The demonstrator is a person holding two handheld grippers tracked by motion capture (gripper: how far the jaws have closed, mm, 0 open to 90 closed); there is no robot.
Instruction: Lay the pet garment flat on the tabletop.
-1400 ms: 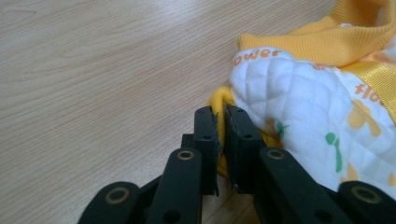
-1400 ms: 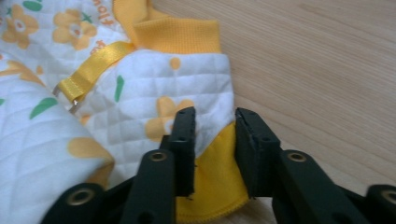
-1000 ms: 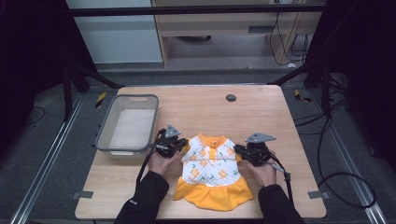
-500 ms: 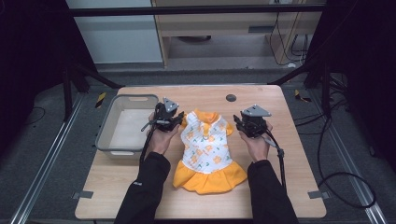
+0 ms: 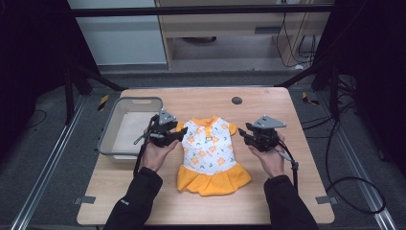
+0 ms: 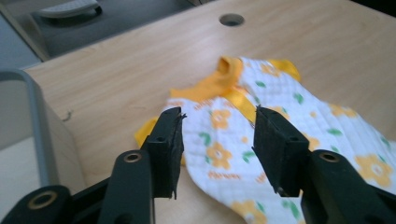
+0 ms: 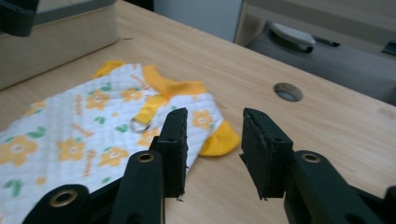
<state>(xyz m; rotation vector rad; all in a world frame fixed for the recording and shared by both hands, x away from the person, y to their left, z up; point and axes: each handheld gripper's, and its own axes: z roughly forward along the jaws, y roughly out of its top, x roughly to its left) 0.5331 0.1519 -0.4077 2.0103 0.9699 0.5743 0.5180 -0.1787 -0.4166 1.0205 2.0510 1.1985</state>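
Outward from the jaws: the left gripper (image 6: 217, 151) has its two black jaws spread apart with nothing between them, poised just above the near shoulder of the small white dress with orange flowers and an orange collar, sleeves and skirt (image 6: 261, 135). The right gripper (image 7: 212, 151) likewise stands with jaws spread and empty, just beside the dress's other orange sleeve (image 7: 219, 137). In the high view the left gripper (image 5: 173, 135) and right gripper (image 5: 246, 134) flank the dress (image 5: 209, 153), which lies flat near the middle of the light wooden table (image 5: 287, 115), collar toward the far edge and skirt toward the person. Bare wood lies open beyond the collar up to a round cable hole (image 5: 236, 100), and to the right of the right gripper up to the table edge. Dark floor, cables and a pale cabinet surround the table. At the table's left side sits a grey rectangular plastic bin (image 5: 107, 132), its inside looking empty.
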